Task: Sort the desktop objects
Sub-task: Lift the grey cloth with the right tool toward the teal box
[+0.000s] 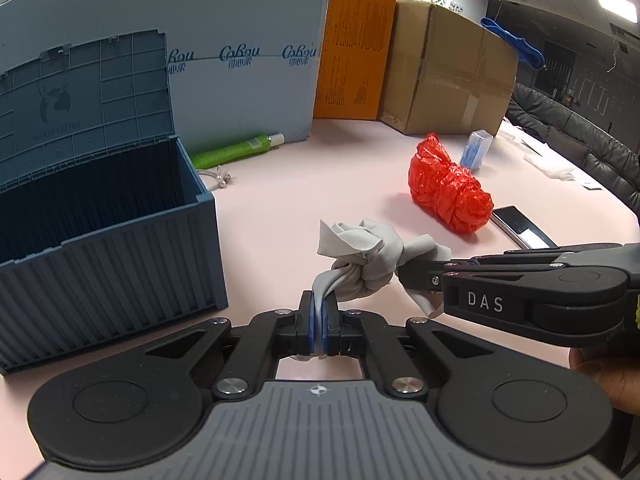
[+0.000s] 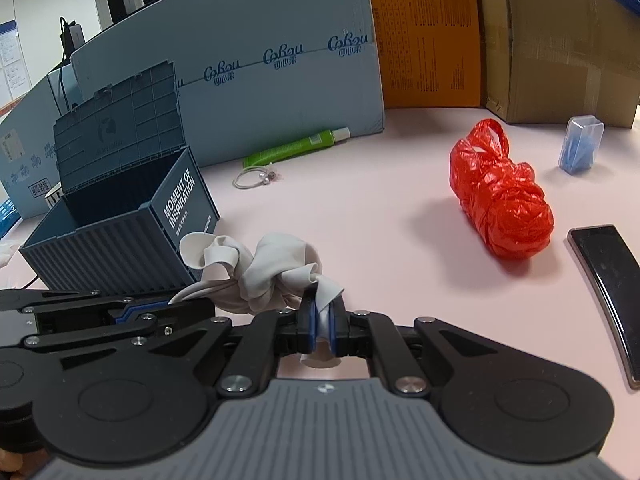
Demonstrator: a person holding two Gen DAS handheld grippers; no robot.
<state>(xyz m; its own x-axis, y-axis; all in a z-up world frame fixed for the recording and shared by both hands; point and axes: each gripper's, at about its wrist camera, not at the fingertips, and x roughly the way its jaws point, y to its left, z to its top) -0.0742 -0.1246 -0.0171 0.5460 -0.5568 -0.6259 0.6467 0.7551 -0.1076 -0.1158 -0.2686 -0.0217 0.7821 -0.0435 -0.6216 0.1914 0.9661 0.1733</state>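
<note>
A knotted grey cloth (image 1: 362, 258) (image 2: 260, 270) hangs between both grippers just above the pink table (image 1: 320, 184). My left gripper (image 1: 319, 312) is shut on one end of the cloth. My right gripper (image 2: 323, 312) is shut on the other end and reaches in from the right in the left wrist view (image 1: 418, 276). An open blue storage box (image 1: 100, 216) (image 2: 120, 220) with its lid up stands to the left. A crumpled red plastic bag (image 1: 448, 186) (image 2: 500, 196) lies to the right.
A green tube (image 1: 236, 150) (image 2: 296, 146) and a hair tie (image 2: 256, 178) lie near the pale blue carton (image 1: 240, 48). An orange box (image 1: 352, 52) and a cardboard box (image 1: 452, 76) line the back. A clear case of blue items (image 2: 580, 148) and a black phone (image 2: 608, 280) sit right.
</note>
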